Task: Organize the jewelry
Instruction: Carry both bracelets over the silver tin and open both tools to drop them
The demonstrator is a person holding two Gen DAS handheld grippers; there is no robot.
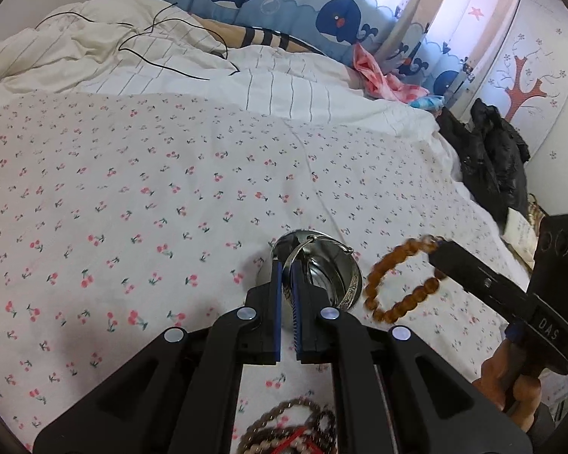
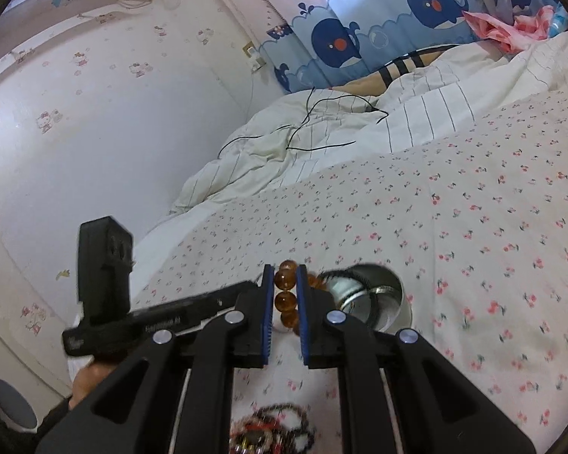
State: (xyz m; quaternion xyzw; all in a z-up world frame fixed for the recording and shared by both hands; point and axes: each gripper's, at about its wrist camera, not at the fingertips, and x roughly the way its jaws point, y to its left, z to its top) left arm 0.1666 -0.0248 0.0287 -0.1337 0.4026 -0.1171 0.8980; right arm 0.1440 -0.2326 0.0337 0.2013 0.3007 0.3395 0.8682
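Both jaws are nearly together: your left gripper (image 1: 287, 265) clamps its blue pads on the rim of the small shiny round metal tin (image 1: 322, 276), and your right gripper (image 2: 285, 274) pinches the amber-brown beaded bracelet (image 2: 284, 299) between its pads. From the left wrist, that bracelet (image 1: 397, 283) hangs as a loop off the right gripper's (image 1: 441, 251) tips, just beside the tin and clear of the white cherry-print bedsheet (image 1: 151, 196). From the right wrist, the tin (image 2: 375, 295) sits just right of your pads, with a silver band inside it, and the left gripper's black body reaches in from the left. A tangled pile of dark and red beaded strands (image 1: 295, 431) lies on the sheet at its near edge, below your grippers. A crumpled striped white duvet (image 1: 132, 49) with a thin black cable (image 1: 163, 38) covers the far edge.
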